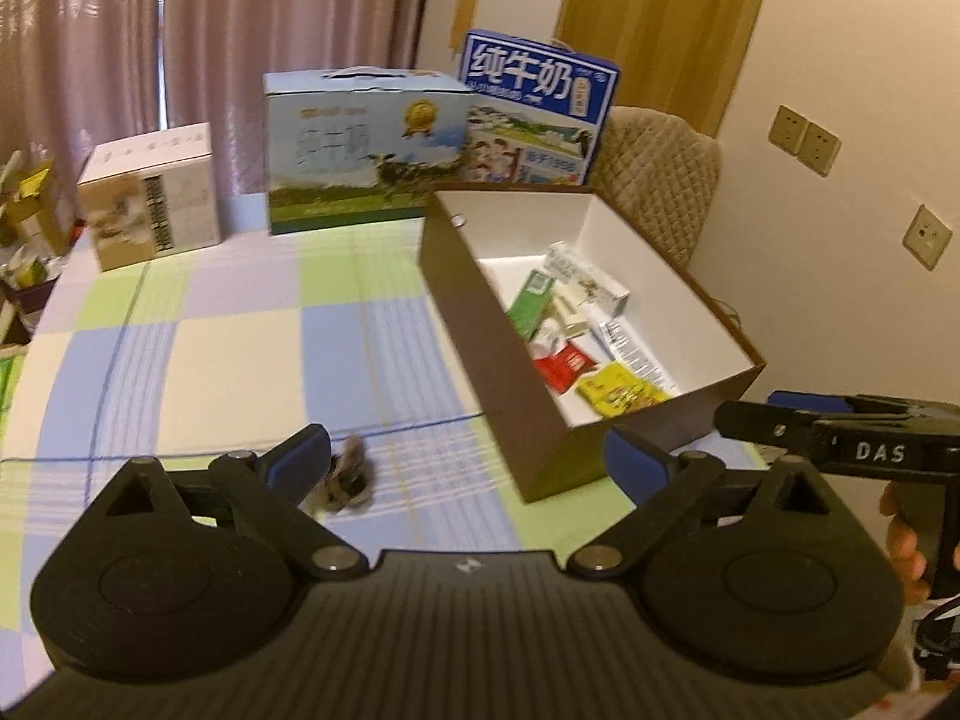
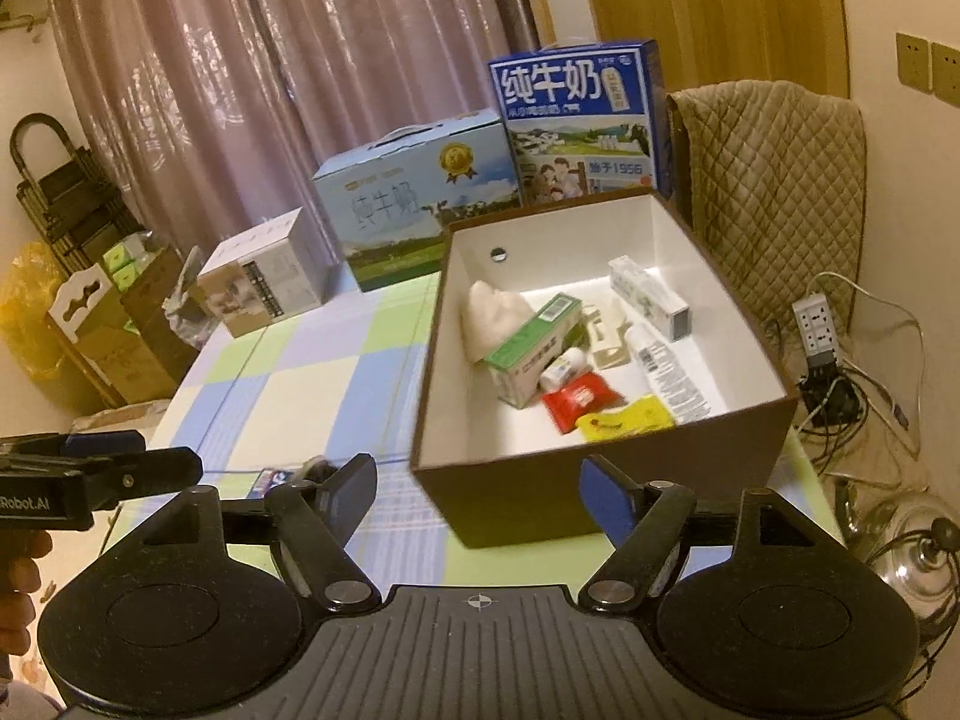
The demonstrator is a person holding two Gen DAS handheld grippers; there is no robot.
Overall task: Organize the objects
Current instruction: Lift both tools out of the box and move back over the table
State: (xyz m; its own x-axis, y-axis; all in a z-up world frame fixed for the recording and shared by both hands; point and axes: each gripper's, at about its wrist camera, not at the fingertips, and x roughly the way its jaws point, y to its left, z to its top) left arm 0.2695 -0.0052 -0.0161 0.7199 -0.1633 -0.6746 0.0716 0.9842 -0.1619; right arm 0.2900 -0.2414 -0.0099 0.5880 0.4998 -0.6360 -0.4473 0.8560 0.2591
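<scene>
A brown box (image 1: pixel 480 330) with a white inside stands on the right of the checked table. It holds a green carton (image 2: pixel 534 342), a red packet (image 2: pixel 579 399), a yellow packet (image 2: pixel 624 420), a white tube (image 2: pixel 666 372), a white carton (image 2: pixel 648 297) and a beige cloth (image 2: pixel 492 315). A small blurred brownish object (image 1: pixel 348 477) lies on the cloth just beside my left gripper's (image 1: pixel 468 462) left finger. That gripper is open and holds nothing. My right gripper (image 2: pixel 480 486) is open too, facing the box's (image 2: pixel 720 456) near wall.
Two blue milk cases (image 1: pixel 360 150) (image 1: pixel 534 108) and a white box (image 1: pixel 150 198) line the table's far edge. A quilted chair back (image 2: pixel 774 192) stands behind the brown box. A power strip and cables (image 2: pixel 822 336) lie on the floor at right. Cartons (image 2: pixel 120 324) stand at left.
</scene>
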